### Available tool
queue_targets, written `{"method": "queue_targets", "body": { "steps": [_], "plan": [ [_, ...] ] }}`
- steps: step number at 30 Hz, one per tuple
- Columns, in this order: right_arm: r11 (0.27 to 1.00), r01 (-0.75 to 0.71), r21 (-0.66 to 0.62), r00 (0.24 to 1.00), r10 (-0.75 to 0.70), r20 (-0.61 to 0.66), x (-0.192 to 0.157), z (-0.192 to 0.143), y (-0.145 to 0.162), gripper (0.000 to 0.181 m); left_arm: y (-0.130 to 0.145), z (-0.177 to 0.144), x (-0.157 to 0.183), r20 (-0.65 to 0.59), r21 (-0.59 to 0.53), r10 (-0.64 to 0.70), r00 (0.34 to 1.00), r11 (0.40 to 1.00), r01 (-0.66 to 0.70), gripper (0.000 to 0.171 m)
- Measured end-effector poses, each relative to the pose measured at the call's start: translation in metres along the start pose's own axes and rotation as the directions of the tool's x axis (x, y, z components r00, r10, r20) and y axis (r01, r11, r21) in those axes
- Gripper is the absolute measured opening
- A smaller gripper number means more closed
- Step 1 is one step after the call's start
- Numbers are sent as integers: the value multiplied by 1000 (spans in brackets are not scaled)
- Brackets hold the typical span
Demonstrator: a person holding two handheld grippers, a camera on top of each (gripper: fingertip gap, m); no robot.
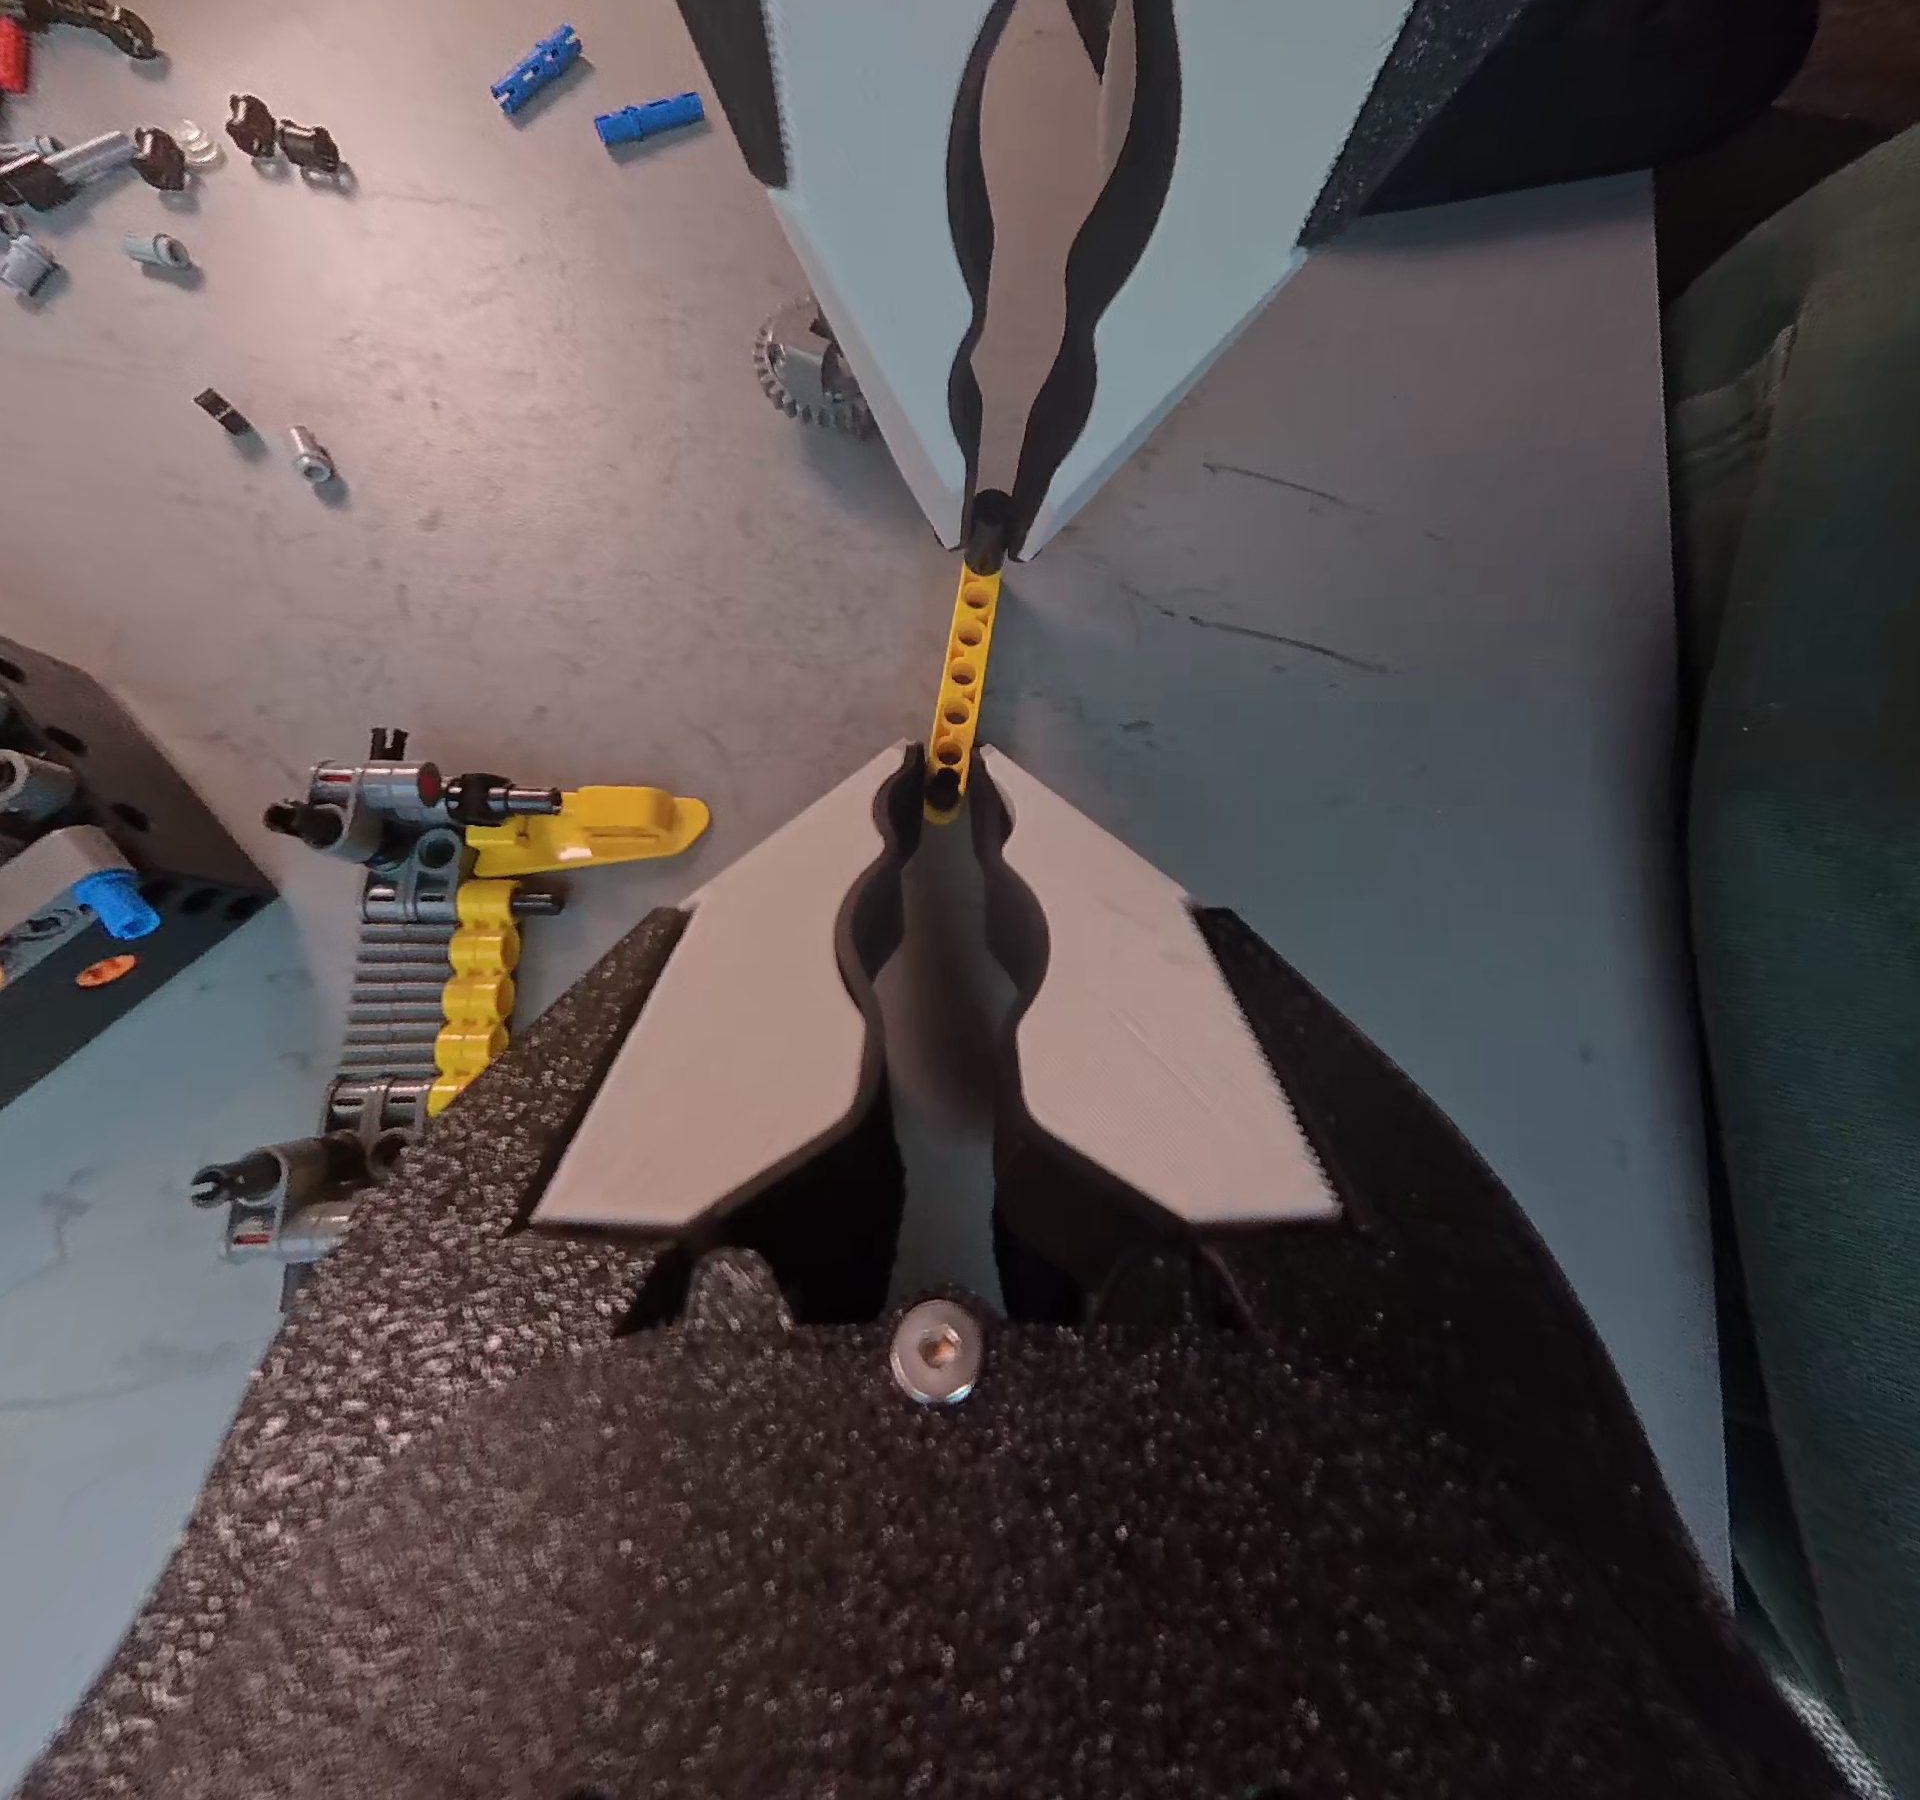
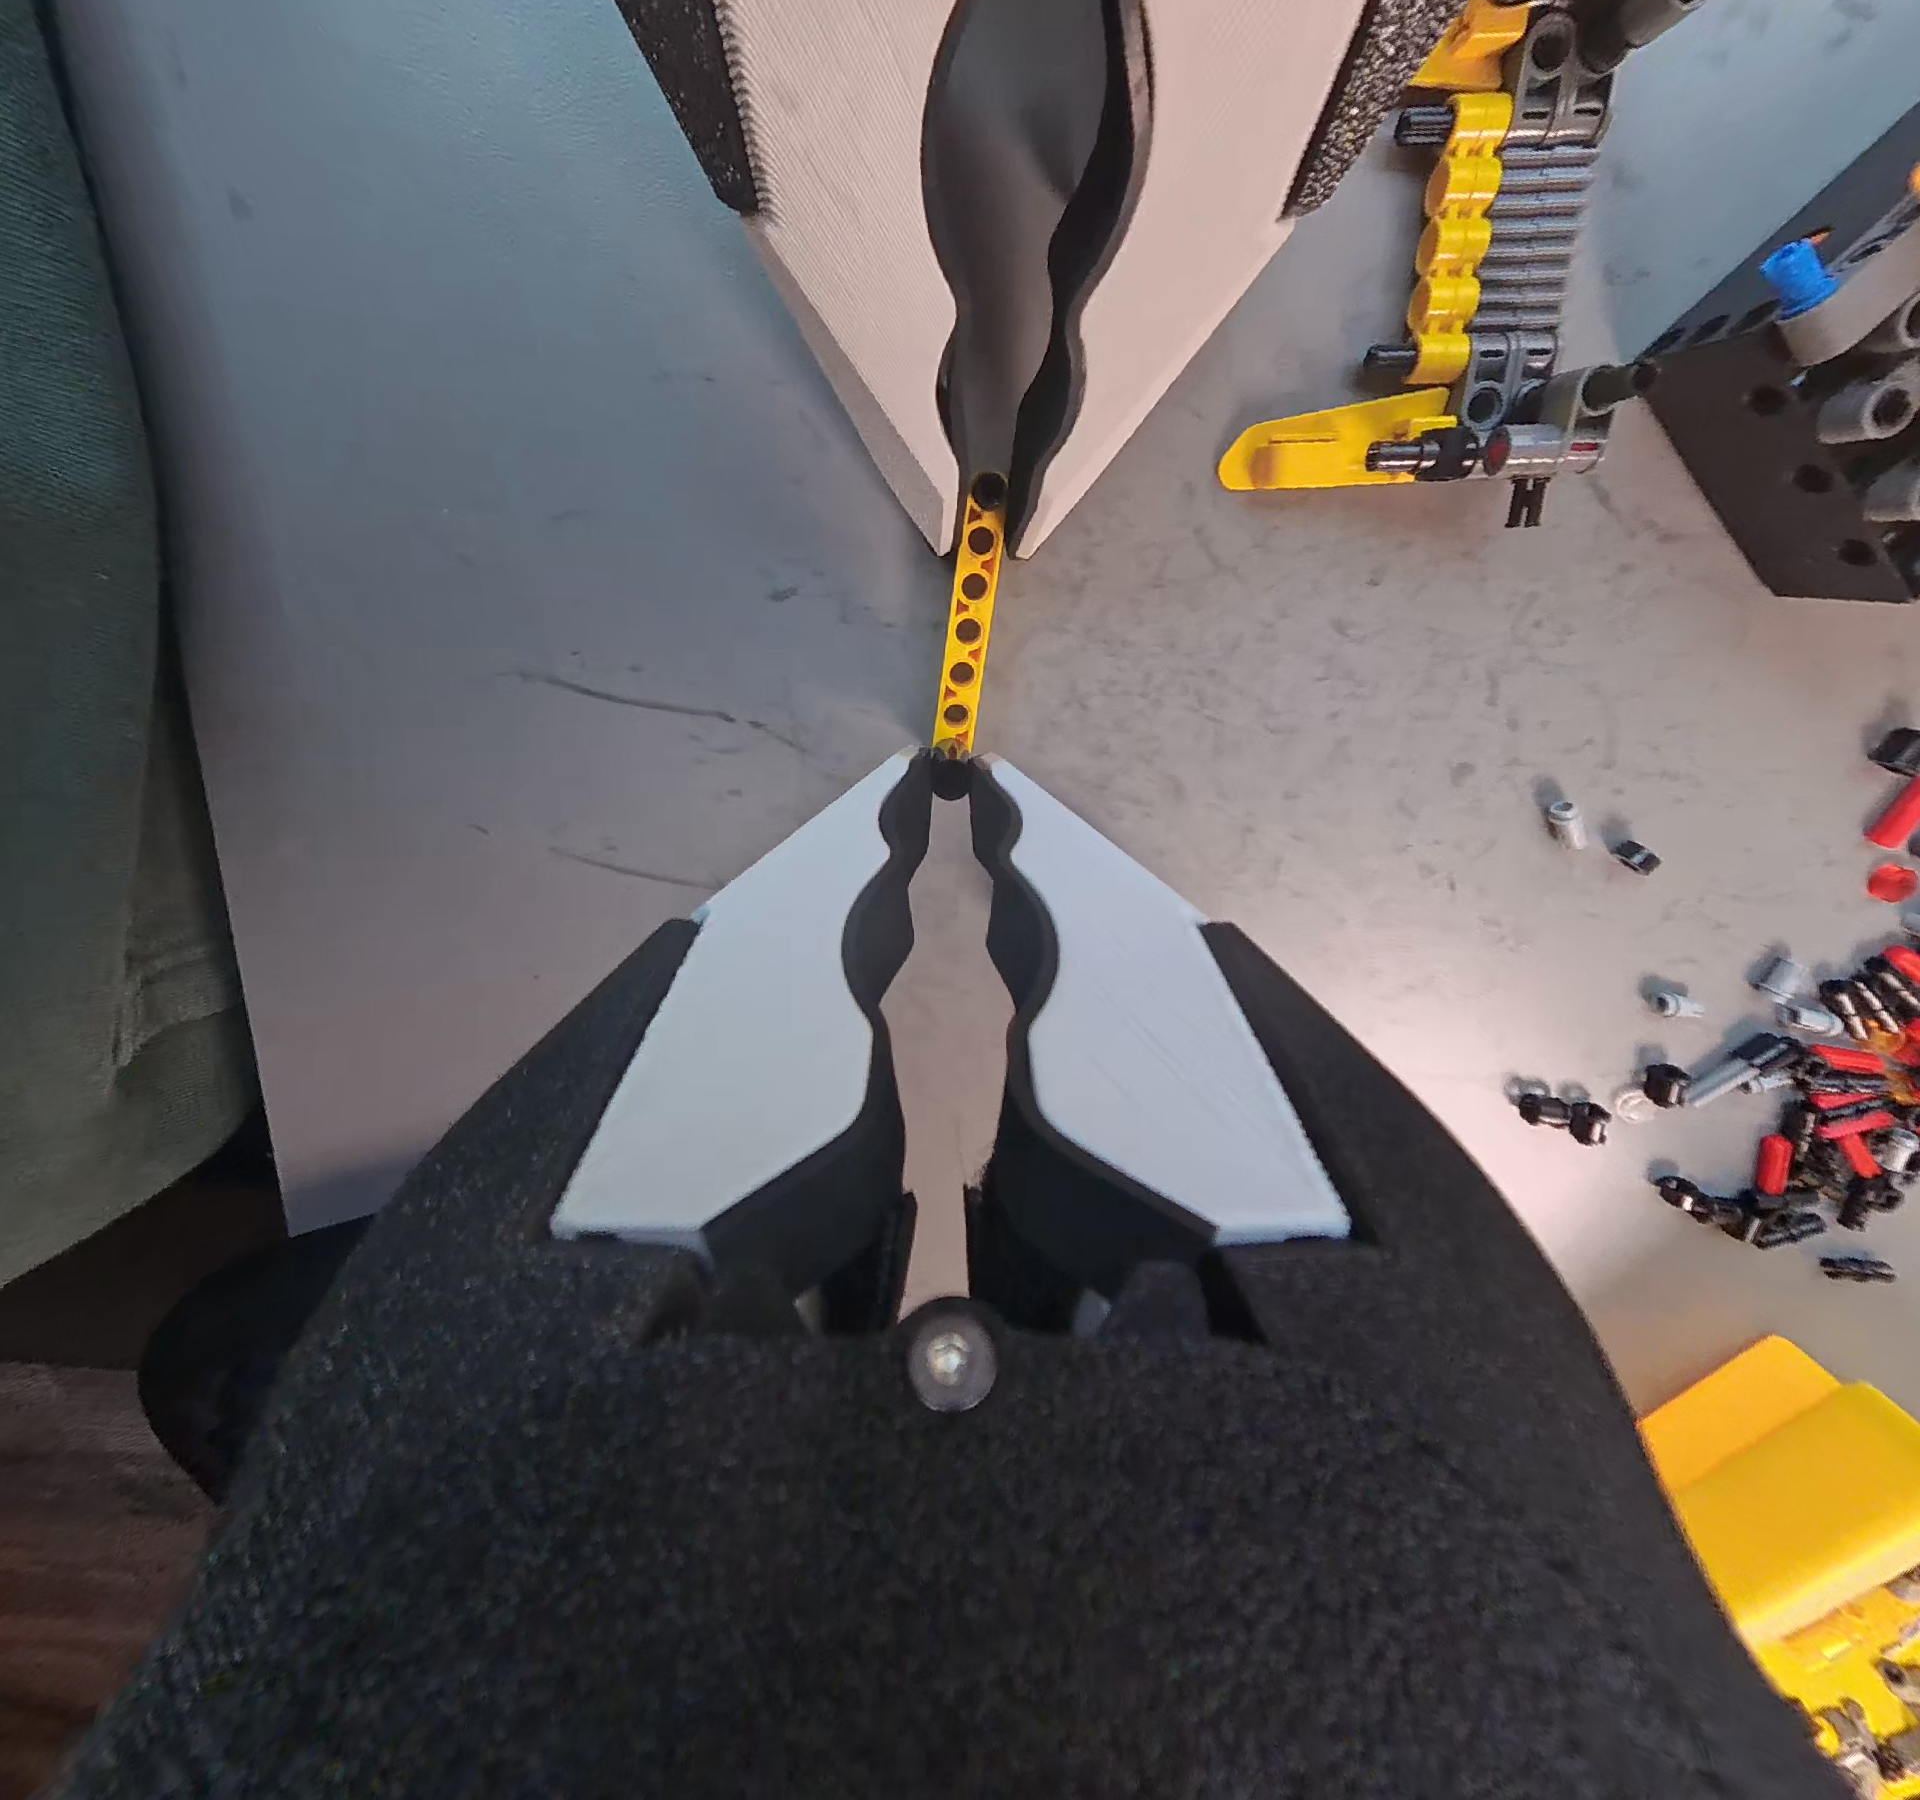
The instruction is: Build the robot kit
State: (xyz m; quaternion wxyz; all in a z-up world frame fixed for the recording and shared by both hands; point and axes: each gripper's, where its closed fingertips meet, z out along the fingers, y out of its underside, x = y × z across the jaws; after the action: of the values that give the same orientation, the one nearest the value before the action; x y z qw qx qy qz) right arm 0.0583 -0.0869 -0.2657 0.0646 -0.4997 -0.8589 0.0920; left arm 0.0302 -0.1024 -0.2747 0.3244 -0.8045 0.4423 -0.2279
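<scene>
Two grippers, one yellow holed beam (image 1: 964, 685): your left gripper (image 1: 943, 782) pinches its near end, your right gripper (image 2: 950, 776) clamps the other, above the grey table (image 1: 1351, 711). No readable writing anywhere.

Opposed close wrist views, shared beam (image 1: 964, 680)

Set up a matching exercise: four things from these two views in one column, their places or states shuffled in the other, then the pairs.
Things:
1. yellow perforated beam
2. blue connector pins
3. grey gear
4. left hand-held gripper

States or places:
A. partly hidden behind the right hand-held gripper
B. clamped at both ends
C. shut on the beam's near end
D. lying loose on the table

Pairs: 1-B, 2-D, 3-A, 4-C
</scene>
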Motion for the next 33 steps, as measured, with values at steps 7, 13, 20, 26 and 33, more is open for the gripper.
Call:
{"method": "queue_targets", "body": {
  "steps": [7, 13, 20, 26, 33],
  "plan": [
    [998, -27, 61, 1000, 27, -4, -3, 1, 2, 25, 0, 0, -1, 11, 0, 8, 1000, 1000, -8, 7],
    [965, -147, 219, 986, 159, -42, 7, -31, 10, 32, 0, 0, -1, 14, 0, 10, 1000, 1000, -10, 7],
    [922, -292, 253, 923, 341, -179, 36, -51, 72, 30, -1, 1, -1, 45, 1, 18, 999, 1000, -18, 7],
    [873, -454, 181, 835, 487, -256, 53, -50, 126, 23, -3, 2, -2, 72, 3, 3, 997, 1000, -3, 7],
    [806, -582, 106, 766, 588, -260, 53, -35, 152, 20, -9, -2, 2, 4, 53, -43, 999, 998, 42, 19]
  ]
}}
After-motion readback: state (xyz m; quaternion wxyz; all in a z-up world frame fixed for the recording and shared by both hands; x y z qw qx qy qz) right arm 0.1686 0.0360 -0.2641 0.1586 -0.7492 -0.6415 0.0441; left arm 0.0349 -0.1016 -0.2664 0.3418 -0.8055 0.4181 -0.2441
